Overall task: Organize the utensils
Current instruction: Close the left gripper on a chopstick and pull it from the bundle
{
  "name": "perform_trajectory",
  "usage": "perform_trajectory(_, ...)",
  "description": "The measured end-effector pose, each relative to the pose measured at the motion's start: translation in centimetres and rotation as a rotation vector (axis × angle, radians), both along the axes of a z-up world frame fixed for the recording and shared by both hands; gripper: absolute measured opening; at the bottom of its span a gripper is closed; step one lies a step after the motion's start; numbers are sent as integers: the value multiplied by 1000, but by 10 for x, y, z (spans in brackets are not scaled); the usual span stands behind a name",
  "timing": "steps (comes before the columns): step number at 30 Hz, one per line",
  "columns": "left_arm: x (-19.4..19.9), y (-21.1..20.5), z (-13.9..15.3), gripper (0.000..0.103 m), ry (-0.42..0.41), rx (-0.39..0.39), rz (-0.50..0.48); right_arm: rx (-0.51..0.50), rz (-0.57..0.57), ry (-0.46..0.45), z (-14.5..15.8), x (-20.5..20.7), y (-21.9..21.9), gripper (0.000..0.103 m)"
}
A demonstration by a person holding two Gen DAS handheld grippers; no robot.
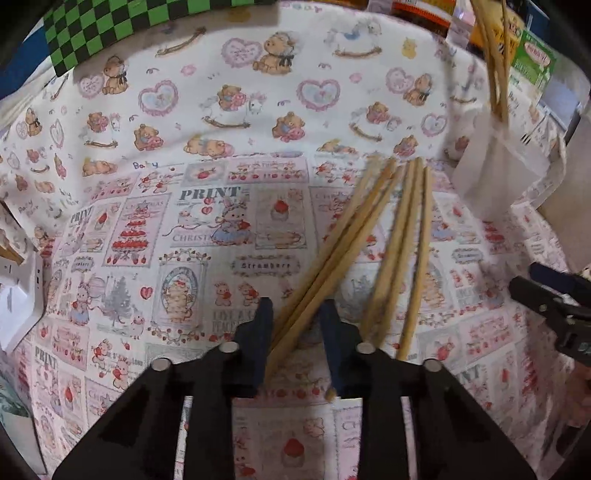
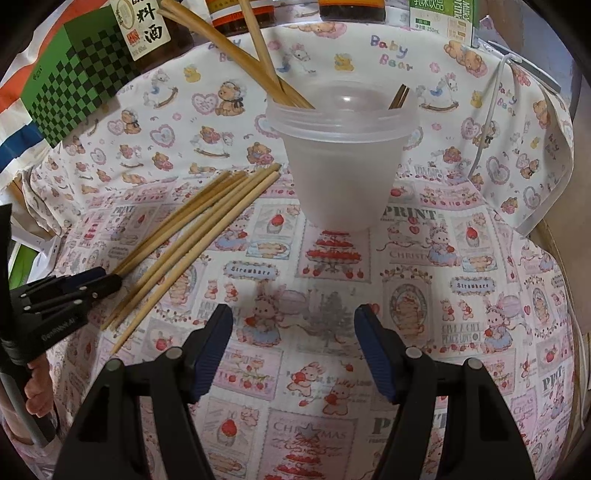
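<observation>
Several loose wooden chopsticks (image 2: 199, 236) lie fanned on the printed tablecloth (image 2: 332, 280), left of a translucent plastic cup (image 2: 343, 158). My left gripper (image 1: 295, 314) is shut on a small bundle of chopsticks (image 1: 332, 251) near their lower ends. A second bundle (image 1: 406, 251) lies just right of its fingers. In the right wrist view the left gripper (image 2: 114, 280) sits at the near ends of the chopsticks. The cup (image 1: 495, 166) holds other chopsticks (image 2: 266, 62) that lean left. My right gripper (image 2: 293, 332) is open over bare cloth in front of the cup, with nothing between its fingers.
Bottles (image 2: 147, 33) and a green drink carton (image 2: 443, 14) line the back edge. A green checkered box (image 2: 81, 85) stands at the back left. A white cable (image 2: 491, 110) runs down the right side, and a white box (image 1: 18, 295) sits at the far left.
</observation>
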State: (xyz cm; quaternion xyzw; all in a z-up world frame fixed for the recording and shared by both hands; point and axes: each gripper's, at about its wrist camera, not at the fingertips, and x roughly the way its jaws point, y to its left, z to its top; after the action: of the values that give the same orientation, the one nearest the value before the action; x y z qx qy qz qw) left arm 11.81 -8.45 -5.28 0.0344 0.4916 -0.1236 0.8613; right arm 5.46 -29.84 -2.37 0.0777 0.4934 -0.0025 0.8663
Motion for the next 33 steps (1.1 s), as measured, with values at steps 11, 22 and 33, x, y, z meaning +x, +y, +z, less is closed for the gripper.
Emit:
perform_trajectory(11,-8,-4,4,0,9,-13,-52,0,5,-6,1,-1,0,66)
perform_trajectory(22,-14,-12,0,0,-17,3,-99,-6,21,-5,2,-3,4,66)
perform_trajectory(33,-13,-7,-1,4,-15,-3,-137,-7,25,-9,3,-4,5,66)
